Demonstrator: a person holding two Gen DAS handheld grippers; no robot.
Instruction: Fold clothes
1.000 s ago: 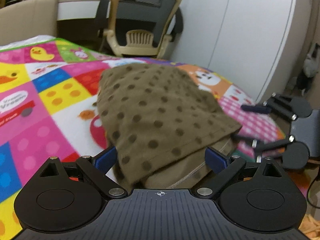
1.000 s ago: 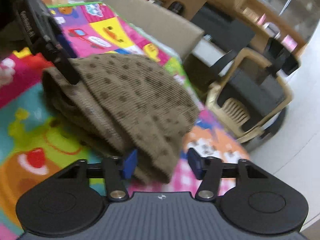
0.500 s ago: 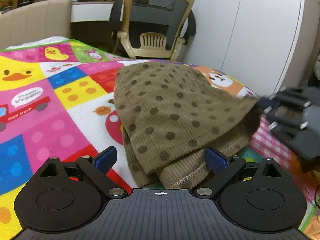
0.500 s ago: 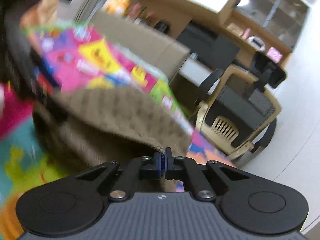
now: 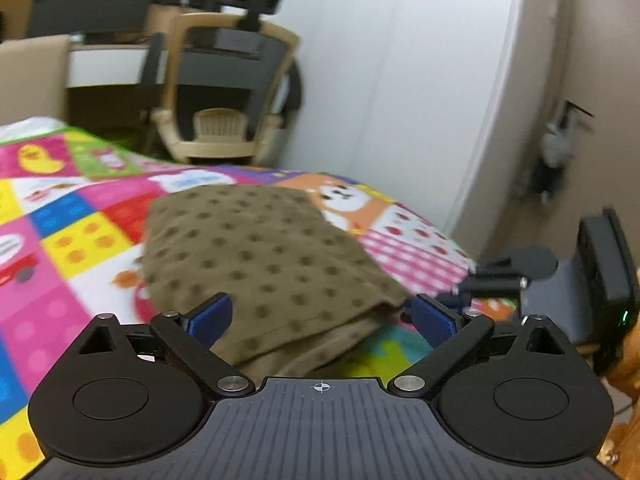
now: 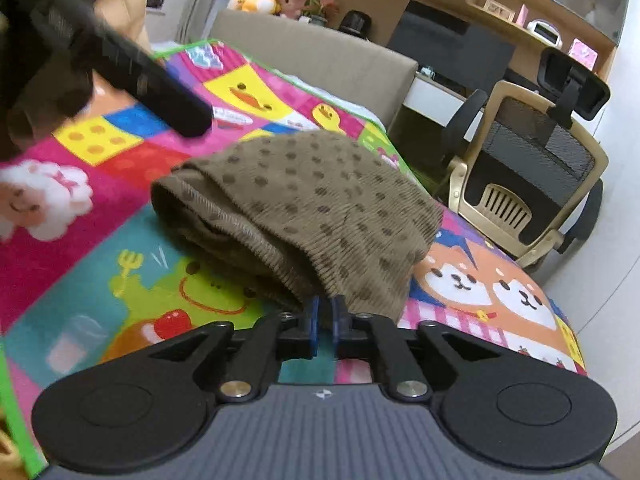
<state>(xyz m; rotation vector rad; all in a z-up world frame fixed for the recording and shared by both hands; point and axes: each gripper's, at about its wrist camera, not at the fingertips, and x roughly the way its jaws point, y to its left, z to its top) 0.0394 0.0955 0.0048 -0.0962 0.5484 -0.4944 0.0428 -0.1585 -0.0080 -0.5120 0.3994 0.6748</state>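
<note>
The brown polka-dot corduroy garment (image 5: 260, 256) lies folded in a thick bundle on the colourful play mat (image 5: 72, 240), in front of the beige office chair (image 5: 224, 92); every place below is given from that garment.

At its left near edge, the left tongs (image 5: 320, 316) stand wide, blue pads on either side of the doubled hem and clear of it, gripping nothing. In the right wrist view the left unit shows as a dark blurred bar (image 6: 136, 68) above and left of the garment, off the cloth.

At the garment's right near corner, the right tongs (image 6: 324, 320) are nearly closed, with a tuck of the ribbed edge pinched between the blue pads. From the left wrist view the right unit (image 5: 516, 276) sits just off that same corner.

The grip looks thin: only the edge of the bundle is caught, and I cannot tell how many layers are in it. If only the top layer is held, a pull would likely peel it off the stack and open the fold rather than move the whole piece. With just one corner held and the left tongs empty, a lift would probably let the far side sag and skew. Dragging low across the mat could also bunch the lower layers.
</note>
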